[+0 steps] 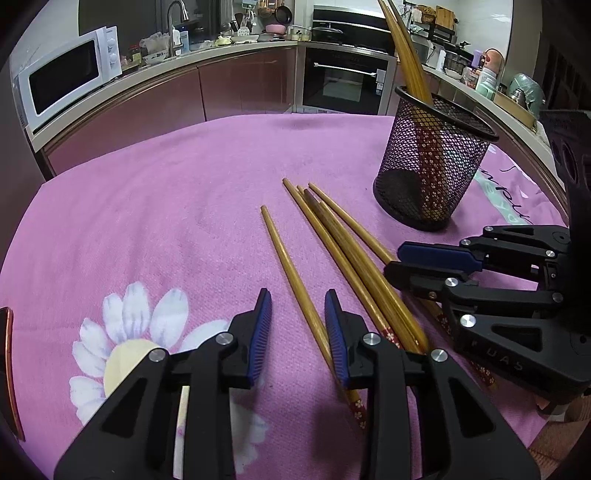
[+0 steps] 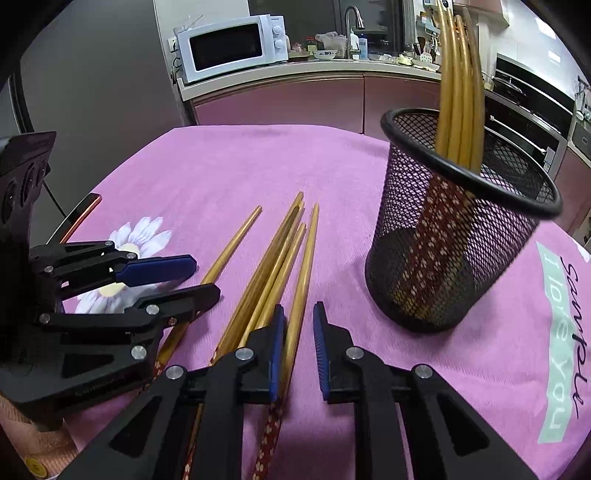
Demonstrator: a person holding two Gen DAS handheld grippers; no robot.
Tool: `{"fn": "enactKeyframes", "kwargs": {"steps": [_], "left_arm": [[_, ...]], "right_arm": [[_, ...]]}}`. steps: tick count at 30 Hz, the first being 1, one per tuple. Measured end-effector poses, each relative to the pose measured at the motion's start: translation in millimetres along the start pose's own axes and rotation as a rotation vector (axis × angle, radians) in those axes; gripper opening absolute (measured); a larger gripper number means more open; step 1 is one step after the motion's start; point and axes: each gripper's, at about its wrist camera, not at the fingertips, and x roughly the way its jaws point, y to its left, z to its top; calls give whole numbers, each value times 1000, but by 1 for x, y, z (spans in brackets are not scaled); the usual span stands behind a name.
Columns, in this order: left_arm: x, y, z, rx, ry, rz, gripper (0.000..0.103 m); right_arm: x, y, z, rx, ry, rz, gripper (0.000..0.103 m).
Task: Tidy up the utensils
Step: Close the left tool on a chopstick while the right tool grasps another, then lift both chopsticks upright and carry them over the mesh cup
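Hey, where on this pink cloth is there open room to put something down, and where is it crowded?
Open: the wide stretch of pink cloth between the loose chopsticks and the far edge, and the strip left of the mesh holder. Crowded: the near side, where the left gripper and right gripper both straddle chopsticks. A flat orange-edged object sits at the left edge.

A kitchen lay behind a tabletop (image 1: 155, 206) draped in pink cloth printed with a white daisy (image 1: 129, 332). A pale countertop (image 1: 229, 50) curved around the room above glossy mauve cabinet doors (image 1: 243, 85). A white microwave (image 1: 70, 77) stood on it at the left, near a curved metal faucet (image 1: 176, 18). A black built-in oven (image 1: 345, 79) sat farther right, beside cluttered shelves.
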Motion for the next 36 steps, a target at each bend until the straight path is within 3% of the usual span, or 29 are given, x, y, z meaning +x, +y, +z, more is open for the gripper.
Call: {"fn": "enactKeyframes", "kwargs": {"steps": [6, 16, 30, 36], "left_arm": [[3, -1, 2, -6, -2, 2, 26], [5, -2, 2, -40, -6, -8, 11], [-1, 1, -2, -67, -9, -30, 8], [-8, 3, -2, -74, -19, -74, 8]], "right_arm": [[3, 0, 4, 5, -2, -4, 11], [2, -7, 4, 34, -6, 12, 5], [-9, -9, 0, 61, -27, 38, 5], [-20, -10, -3, 72, -51, 81, 5]]}}
